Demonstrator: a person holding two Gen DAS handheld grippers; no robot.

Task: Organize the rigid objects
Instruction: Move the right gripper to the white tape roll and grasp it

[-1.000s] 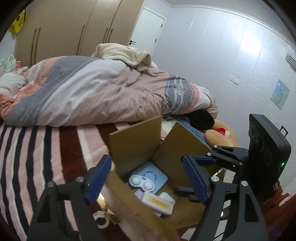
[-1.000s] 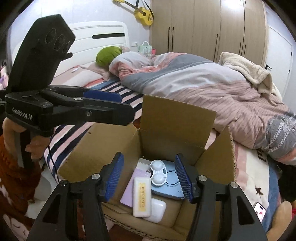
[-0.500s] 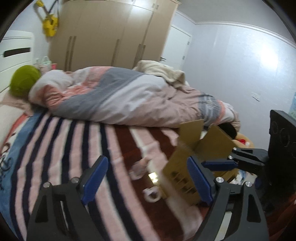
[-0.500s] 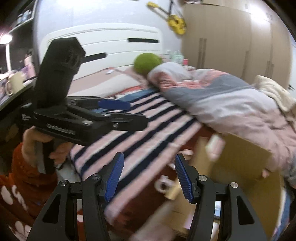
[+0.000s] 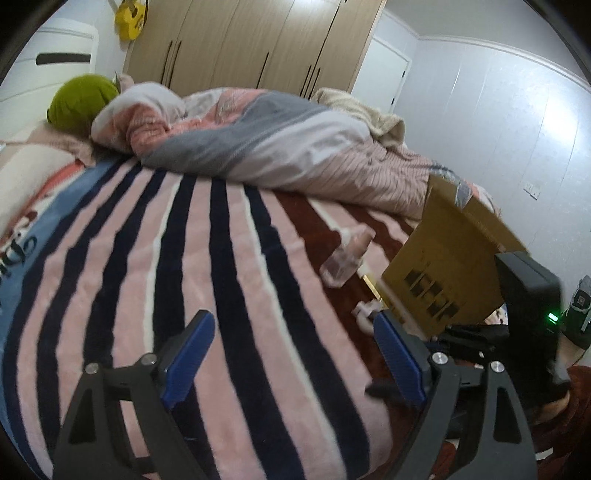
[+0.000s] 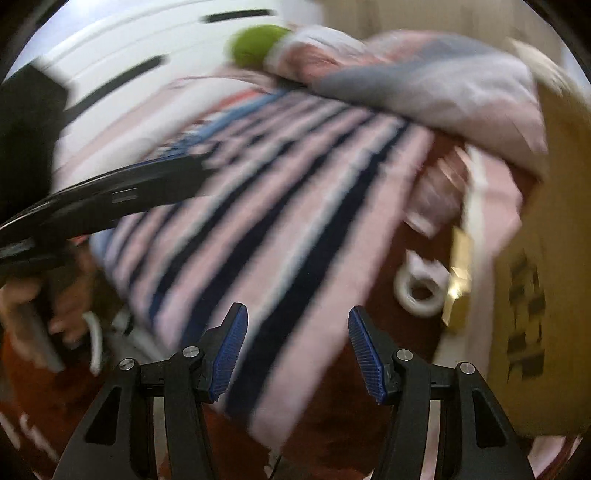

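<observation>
1. A striped blanket (image 5: 229,280) in pink, navy and dark red is spread across the bed.
2. A bunched quilt (image 5: 266,144) in pink, grey and white is piled along the far side.
3. A green cushion (image 5: 83,101) is seen at the white headboard (image 5: 44,77).
4. A beige towel (image 5: 364,114) is draped over the quilt.
5. Wooden wardrobe doors (image 5: 258,44) are seen behind, with a yellow ukulele (image 5: 129,18) hung beside them.
</observation>
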